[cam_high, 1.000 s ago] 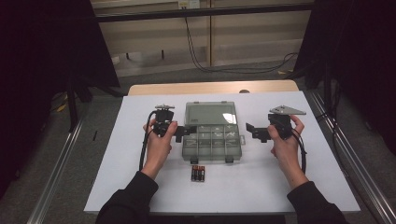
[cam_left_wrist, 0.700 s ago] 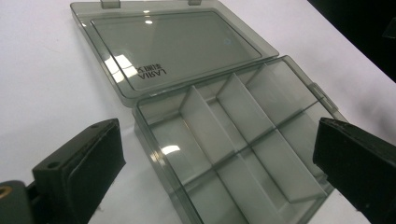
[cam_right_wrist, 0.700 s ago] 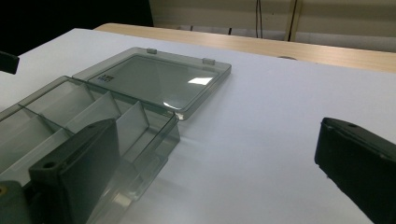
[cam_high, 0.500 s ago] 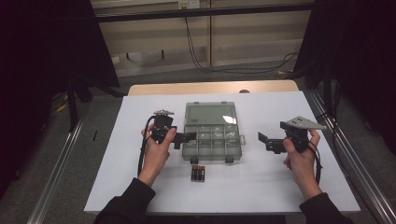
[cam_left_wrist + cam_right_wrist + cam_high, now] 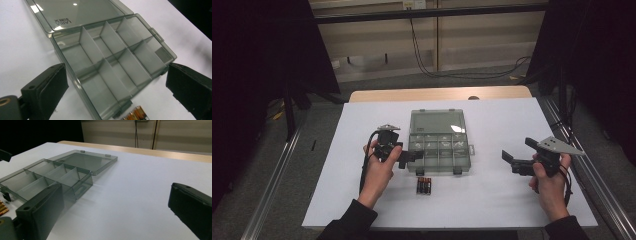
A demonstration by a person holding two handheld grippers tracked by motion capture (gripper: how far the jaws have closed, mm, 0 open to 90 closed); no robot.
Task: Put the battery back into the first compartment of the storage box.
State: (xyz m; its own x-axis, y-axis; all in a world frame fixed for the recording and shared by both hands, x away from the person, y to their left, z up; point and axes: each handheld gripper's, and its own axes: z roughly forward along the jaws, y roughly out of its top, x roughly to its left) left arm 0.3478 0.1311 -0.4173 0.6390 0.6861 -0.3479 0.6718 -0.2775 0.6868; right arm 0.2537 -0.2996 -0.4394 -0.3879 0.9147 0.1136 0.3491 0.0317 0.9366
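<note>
Worktop [image 5: 512, 210]: white sheet carrying everything you work with
Organizer box [image 5: 439, 150]: clear grey, lid flat open, at the middle of the worktop; its empty compartments [image 5: 110, 65] lie ahead of your left gripper, between its spread fingers
Left gripper [image 5: 412, 156]: fingers apart, just beside the box's left edge
Right gripper [image 5: 510, 162]: fingers apart, holding nothing, well right of the box
Batteries [image 5: 424, 185]: lying just in front of the box

Embossed lettering sits upside down on the open lid [image 5: 75, 15] at upper left, too unclear to read.
</note>
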